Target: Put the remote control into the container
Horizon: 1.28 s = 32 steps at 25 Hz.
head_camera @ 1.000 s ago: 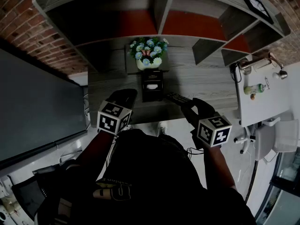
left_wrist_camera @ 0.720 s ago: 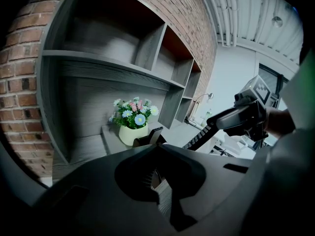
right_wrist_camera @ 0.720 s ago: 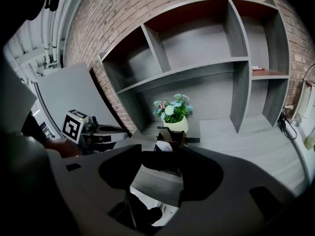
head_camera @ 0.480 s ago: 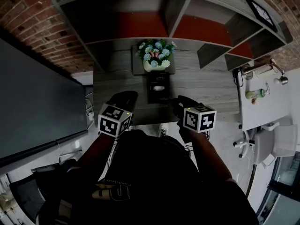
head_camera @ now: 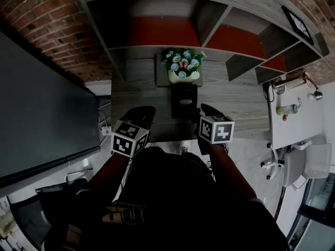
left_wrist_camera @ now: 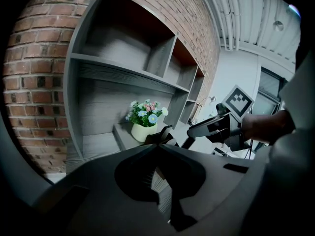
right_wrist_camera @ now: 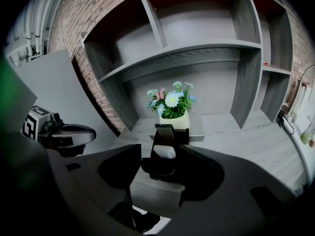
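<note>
The black container stands on the grey desk in front of a flower pot. In the right gripper view the container is straight ahead, with a pale item in it. My right gripper sits just before it, shut on the dark remote control, which spans the gap between the jaws of the right gripper and points at the container. My left gripper hovers over the desk's front left, its jaws touching with nothing held. The left gripper view shows the left gripper shut.
Grey shelving with red backs rises behind the desk against a brick wall. A large dark panel stands at the left. A white side table with small items and a chair are at the right.
My right gripper has carried the remote control leftward and forward, from the desk's right part to just in front of the container. The left gripper has barely moved.
</note>
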Tool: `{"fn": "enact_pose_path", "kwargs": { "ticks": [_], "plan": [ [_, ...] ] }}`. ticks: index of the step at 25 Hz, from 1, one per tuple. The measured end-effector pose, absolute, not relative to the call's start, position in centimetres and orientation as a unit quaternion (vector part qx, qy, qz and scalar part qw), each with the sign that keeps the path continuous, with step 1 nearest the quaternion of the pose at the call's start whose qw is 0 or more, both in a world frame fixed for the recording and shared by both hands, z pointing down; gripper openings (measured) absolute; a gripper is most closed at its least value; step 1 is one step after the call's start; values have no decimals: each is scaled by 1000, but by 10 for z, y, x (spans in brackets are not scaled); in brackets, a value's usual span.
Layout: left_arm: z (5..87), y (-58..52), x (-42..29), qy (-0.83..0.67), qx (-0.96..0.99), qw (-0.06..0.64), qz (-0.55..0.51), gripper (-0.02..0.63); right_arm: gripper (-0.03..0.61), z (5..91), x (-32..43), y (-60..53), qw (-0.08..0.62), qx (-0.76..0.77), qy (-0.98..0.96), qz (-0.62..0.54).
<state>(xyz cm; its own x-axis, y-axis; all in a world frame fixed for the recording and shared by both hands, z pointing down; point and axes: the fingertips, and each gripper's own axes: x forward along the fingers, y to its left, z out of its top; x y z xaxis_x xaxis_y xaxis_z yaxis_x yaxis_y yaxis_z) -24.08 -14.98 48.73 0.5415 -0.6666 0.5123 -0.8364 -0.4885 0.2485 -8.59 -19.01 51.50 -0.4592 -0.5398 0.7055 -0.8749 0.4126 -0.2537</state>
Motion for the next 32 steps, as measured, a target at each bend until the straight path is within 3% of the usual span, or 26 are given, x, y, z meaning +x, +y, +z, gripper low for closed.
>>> {"fn": "enact_pose_path", "kwargs": {
  "ticks": [12,24,25,29,32],
  "plan": [
    [485,-155,-235,-398,868,230,185,6,241,473,-71,-180,161,497,-811,264],
    [470,-136,-220,-438,856,215,173,6,237,459,-54,-145,118,429,-858,259],
    [467,-133,-219,-447,852,215,167,6,212,455,-53,-140,115,417,-866,250],
    [456,-108,-204,-483,834,225,142,6,8,433,-45,-118,95,366,-900,216],
    [453,-87,-185,-502,825,224,134,6,8,422,-35,-99,81,332,-917,206]
  ]
}}
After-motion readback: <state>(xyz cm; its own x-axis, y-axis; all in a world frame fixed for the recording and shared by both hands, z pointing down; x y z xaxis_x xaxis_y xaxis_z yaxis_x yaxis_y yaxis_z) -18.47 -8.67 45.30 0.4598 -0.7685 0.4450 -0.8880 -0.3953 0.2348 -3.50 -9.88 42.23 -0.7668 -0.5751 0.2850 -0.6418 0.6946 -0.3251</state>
